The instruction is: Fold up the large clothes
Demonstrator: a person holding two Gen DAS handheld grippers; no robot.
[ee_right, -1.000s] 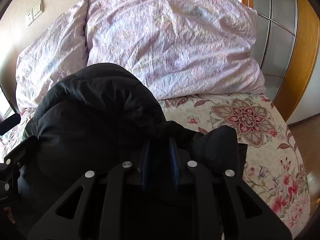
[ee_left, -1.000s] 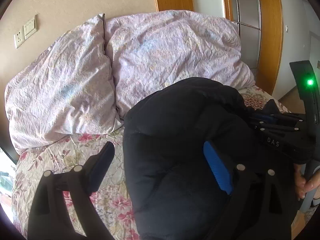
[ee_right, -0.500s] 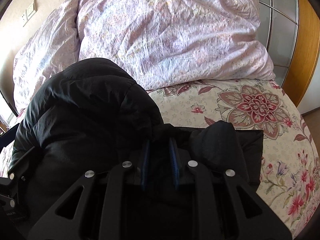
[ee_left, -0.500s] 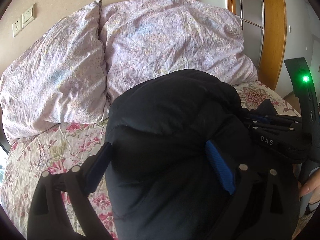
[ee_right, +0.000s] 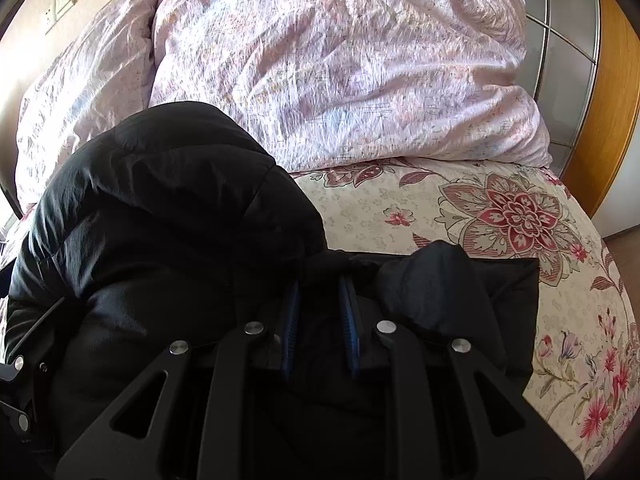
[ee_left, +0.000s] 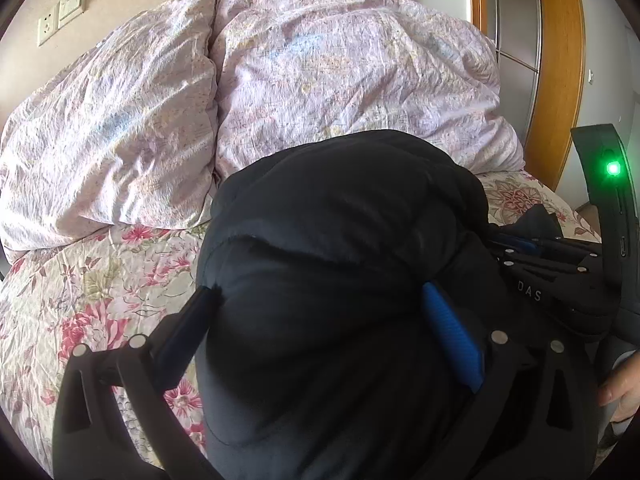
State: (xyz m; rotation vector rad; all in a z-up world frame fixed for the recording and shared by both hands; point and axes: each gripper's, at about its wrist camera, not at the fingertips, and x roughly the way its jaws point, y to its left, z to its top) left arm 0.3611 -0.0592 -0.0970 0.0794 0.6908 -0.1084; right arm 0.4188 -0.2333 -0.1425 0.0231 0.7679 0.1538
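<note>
A bulky black padded jacket lies bunched on the floral bedsheet, below the pillows. My left gripper is wide open with the jacket's puffed bulk between its fingers, the blue pad of the right finger pressed against the fabric. My right gripper is shut on a fold of the jacket, its blue pads close together with fabric pinched between them. A flat flap of the jacket lies on the sheet to its right. The right gripper's body also shows in the left wrist view.
Two pale pink pillows lean against the wall at the head of the bed. A wooden-framed glass door stands at the right. Wall sockets sit upper left. The bed's right edge drops to the floor.
Both grippers have moved forward toward the pillows, pushing the jacket bundle up the bed. The left gripper's fingers now straddle the jacket's bulk. The right gripper stays shut on the fold.
</note>
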